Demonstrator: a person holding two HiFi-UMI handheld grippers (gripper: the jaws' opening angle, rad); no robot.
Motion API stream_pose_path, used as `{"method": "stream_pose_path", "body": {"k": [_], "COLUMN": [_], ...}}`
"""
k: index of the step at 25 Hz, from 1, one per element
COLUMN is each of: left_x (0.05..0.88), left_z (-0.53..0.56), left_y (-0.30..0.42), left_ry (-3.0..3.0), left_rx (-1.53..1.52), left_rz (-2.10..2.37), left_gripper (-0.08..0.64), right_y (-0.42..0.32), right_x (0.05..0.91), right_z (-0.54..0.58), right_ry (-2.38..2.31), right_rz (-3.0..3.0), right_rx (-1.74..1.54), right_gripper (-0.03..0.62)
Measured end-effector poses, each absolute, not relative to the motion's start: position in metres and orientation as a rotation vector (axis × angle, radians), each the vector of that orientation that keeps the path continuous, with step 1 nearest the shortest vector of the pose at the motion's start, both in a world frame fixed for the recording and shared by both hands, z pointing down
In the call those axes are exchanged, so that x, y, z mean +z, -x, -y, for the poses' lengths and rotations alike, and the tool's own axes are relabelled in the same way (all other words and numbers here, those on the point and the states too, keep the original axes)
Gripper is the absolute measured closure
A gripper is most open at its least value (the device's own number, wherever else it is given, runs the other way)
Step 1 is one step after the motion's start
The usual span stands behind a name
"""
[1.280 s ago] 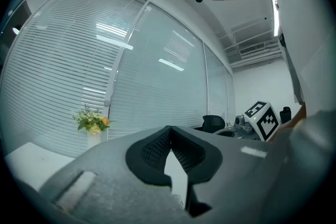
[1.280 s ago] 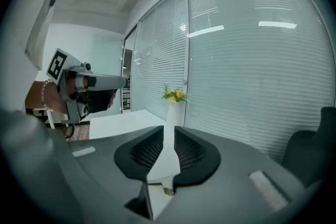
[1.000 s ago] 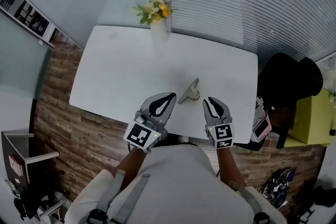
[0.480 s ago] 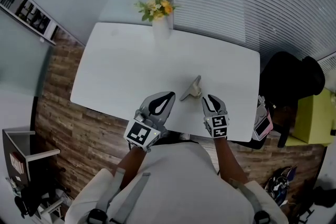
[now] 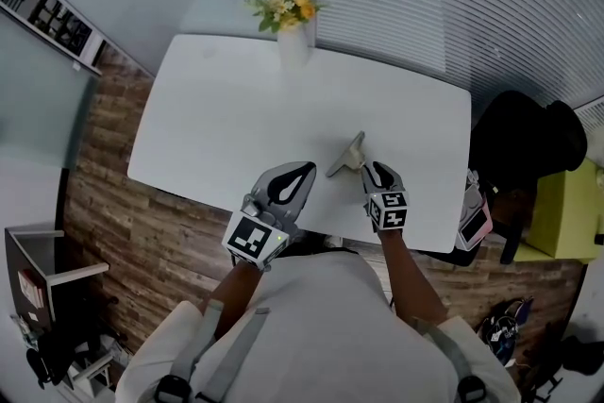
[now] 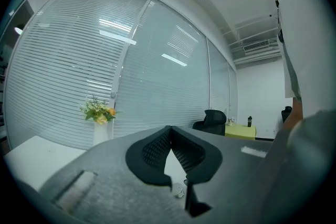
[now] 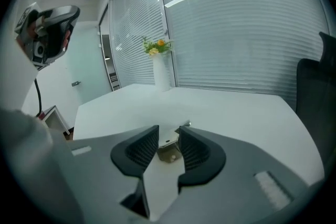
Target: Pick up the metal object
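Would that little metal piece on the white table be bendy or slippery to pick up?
Probably stiff: the metal piece looks like a folded plate with crisp edges. Likely slippery: shiny metal on a smooth white table, so a push may slide it. Its raised flap might make it tip.

You are in an office meeting room. A white rectangular table (image 5: pixel 236 109) stands on brown wood-plank flooring (image 5: pixel 113 222), walled in by glass partitions with white horizontal blinds (image 5: pixel 425 5). A black high-backed office chair (image 5: pixel 519 146) sits at the table's end, near a yellow-green desk (image 5: pixel 562 203). A ceiling air-conditioning unit (image 6: pixel 257 44) hangs overhead.
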State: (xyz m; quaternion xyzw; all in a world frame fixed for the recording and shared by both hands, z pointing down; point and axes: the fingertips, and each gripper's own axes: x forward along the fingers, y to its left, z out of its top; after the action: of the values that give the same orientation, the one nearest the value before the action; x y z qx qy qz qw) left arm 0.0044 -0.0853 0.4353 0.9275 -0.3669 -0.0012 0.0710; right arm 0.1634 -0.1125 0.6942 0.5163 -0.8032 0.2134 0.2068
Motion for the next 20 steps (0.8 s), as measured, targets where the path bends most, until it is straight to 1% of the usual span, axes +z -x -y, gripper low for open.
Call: {"method": "stream_pose_path", "body": {"k": [11, 13, 20], "left_x": [0.439, 0.439, 0.439], "left_z": [0.086, 0.087, 0.087], "left_y": [0.013, 0.015, 0.026], "left_ry": [-2.769, -2.767, -2.743], "left_rx": [0.025, 0.031, 0.046], "left_rz": [1.140, 1.145, 1.177], "left_gripper": [0.557, 0.557, 0.557], "right_y": [-0.161, -0.161, -0.152], "right_x": [0.731, 0.734, 0.741], "right_z": [0.127, 0.130, 0.136], "right_ry": [-1.492, -1.509, -1.518], "right_rz": [2.173, 2.166, 2.166], "right_rx": [0.795, 0.835, 0.919], "right_gripper": [0.443, 0.430, 0.430]}}
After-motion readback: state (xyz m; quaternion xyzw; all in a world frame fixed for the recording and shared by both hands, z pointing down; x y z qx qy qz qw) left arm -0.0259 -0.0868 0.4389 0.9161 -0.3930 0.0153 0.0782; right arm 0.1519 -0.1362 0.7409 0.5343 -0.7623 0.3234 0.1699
